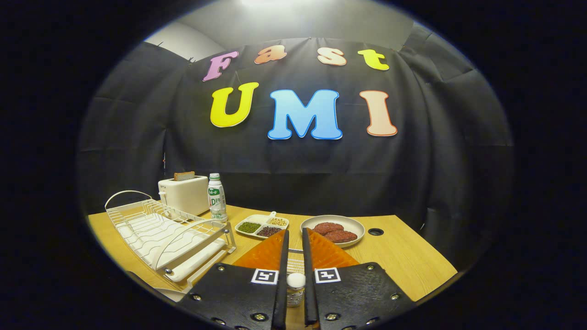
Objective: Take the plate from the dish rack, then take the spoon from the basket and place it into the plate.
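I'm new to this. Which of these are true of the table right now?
1. A bread slice sticks out of the toaster. True.
2. The bottle stands right beside the toaster. True.
3. The rack is stacked full of plates. False: its wire slots look bare.
4. The round plate is empty. False: two brown patties lie in it.
5. The gripper clamps the bottle. False: its jaws stand slightly apart on nothing, and the bottle is well beyond them, off to the rack's side.
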`<action>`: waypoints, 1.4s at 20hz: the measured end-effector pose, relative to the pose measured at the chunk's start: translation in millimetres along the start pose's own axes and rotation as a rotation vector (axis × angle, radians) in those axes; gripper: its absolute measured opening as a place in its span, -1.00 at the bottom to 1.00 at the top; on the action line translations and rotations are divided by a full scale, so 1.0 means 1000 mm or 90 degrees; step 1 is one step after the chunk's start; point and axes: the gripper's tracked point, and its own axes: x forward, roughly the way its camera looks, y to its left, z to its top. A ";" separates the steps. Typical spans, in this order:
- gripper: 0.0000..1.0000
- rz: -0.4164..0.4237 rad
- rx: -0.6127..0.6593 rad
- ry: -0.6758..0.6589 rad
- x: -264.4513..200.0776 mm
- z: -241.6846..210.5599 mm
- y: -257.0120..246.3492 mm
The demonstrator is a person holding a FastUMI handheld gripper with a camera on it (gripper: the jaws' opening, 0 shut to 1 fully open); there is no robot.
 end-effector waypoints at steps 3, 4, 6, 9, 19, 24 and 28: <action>-0.71 -0.012 0.004 0.001 -0.009 0.026 -0.003; -0.71 -0.022 0.001 0.006 -0.013 0.034 -0.007; -0.71 -0.033 0.003 0.006 -0.024 0.054 -0.011; -0.71 -0.045 -0.004 0.007 -0.043 0.085 -0.017; -0.71 -0.072 -0.008 0.040 -0.099 0.136 -0.008; -0.71 -0.068 0.017 0.087 -0.117 0.120 0.016; -0.71 -0.037 0.017 0.135 -0.119 0.093 0.049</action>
